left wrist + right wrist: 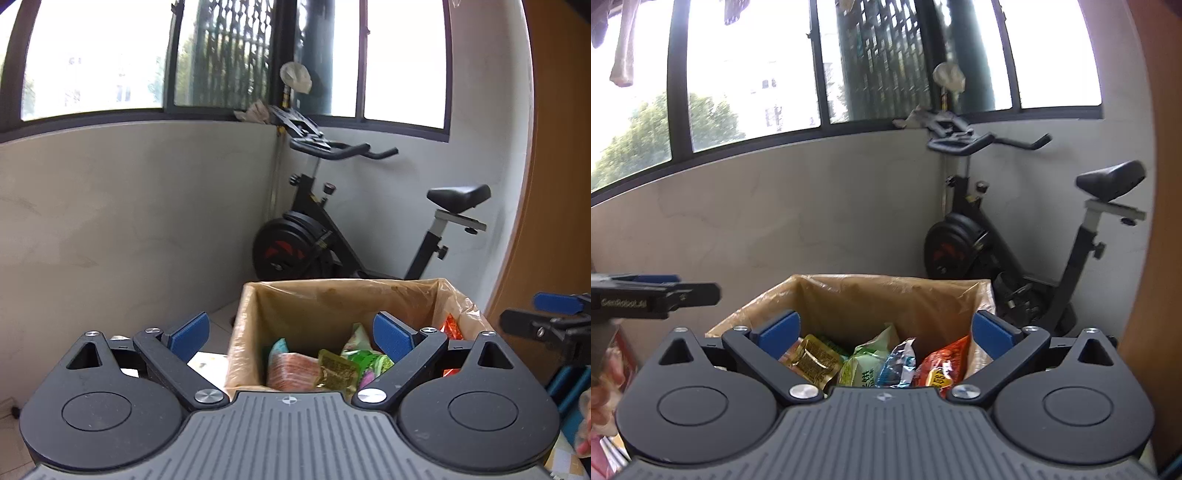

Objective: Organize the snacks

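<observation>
Both the left gripper (pixel 291 332) and right gripper (pixel 884 330) gape empty above the box (pixel 886 291); its loose liner (pixel 465 306) could probably snag a descending finger

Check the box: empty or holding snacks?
Holding snacks. The lined cardboard box has several packets lying inside, well below its rim.

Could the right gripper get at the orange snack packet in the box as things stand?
Probably yes. The right gripper is open and empty, pointing into the open-topped cardboard box. The orange snack packet lies on top of the pile near the right blue finger, nothing covering it.
</observation>
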Demonstrator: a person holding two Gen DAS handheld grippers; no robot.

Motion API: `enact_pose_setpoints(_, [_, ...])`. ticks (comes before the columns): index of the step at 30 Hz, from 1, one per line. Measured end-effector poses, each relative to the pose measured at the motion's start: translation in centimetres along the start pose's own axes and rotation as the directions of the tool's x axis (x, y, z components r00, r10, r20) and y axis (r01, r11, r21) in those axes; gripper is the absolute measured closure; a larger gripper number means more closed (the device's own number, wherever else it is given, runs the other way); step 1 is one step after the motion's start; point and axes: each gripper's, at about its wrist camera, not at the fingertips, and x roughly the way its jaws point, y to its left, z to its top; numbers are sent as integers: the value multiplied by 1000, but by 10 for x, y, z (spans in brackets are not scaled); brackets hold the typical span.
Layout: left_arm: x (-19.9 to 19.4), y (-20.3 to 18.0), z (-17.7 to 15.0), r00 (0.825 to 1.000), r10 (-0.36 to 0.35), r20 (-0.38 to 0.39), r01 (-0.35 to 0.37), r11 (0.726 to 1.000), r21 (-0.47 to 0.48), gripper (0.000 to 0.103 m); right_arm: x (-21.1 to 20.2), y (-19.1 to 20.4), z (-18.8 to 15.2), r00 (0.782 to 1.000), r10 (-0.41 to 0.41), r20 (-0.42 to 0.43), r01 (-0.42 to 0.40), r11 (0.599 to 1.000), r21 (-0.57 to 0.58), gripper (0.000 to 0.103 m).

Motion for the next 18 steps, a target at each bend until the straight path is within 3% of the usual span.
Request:
enact_pose_setpoints(3, [-19, -1, -2, 999, 32, 23, -33, 999, 16, 6, -16, 5, 3, 1000, -26, 16, 26, 1000, 3, 0])
enact_pose_setpoints(7, [-41, -2, -4, 997, 71, 27, -71, 997, 18, 6, -35, 12, 4, 1000, 1, 22, -1, 1000, 8, 0])
enact_pose_setpoints(13, [-71, 1, -10, 998, 58, 33, -57, 998, -32, 6, -56, 28, 0, 1000, 1, 30, -1, 1000, -4, 0])
enact_pose_setpoints(18, [-84, -9, -14, 991, 125, 38, -126, 992, 24, 6, -71, 39, -6, 1000, -3, 24, 3, 1000, 14, 0])
